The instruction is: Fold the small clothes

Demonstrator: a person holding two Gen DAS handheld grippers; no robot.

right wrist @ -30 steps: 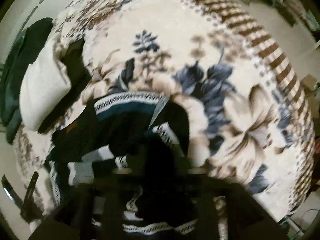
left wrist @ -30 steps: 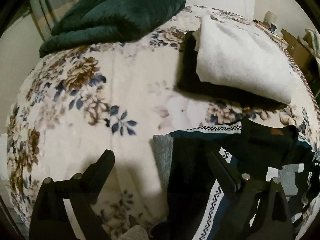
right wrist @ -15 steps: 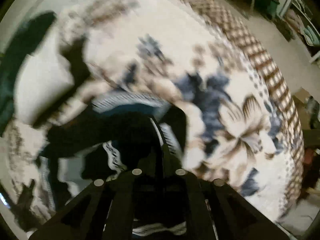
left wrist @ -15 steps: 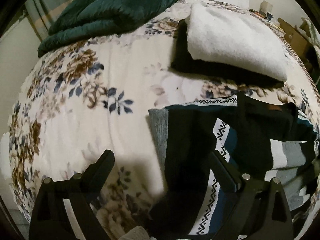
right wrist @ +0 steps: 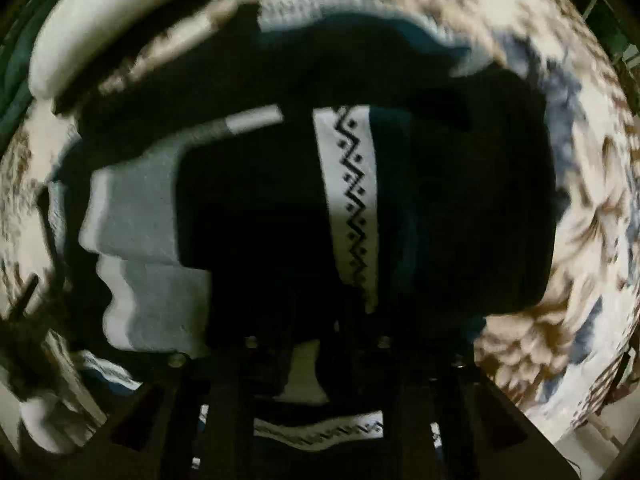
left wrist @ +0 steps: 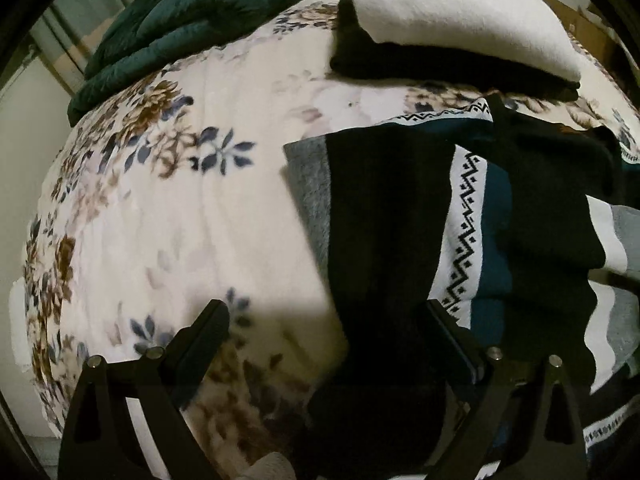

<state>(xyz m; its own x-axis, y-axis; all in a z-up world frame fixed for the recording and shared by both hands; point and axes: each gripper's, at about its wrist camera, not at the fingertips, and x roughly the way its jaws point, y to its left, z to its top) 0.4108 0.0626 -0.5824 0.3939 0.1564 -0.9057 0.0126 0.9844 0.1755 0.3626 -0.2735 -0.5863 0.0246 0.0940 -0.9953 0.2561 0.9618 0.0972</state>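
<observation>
The left gripper [left wrist: 324, 320] is seen as two matte black plastic fingers with blunt, slanted tips — each is carried on a black triangular frame with open cut-outs, and two small silver screw heads are set along the top of each frame. The right gripper [right wrist: 316, 344] is shown dark and blurred – black strut-like frames with cut-outs are made out, and small silver screws are dotted across them.
</observation>
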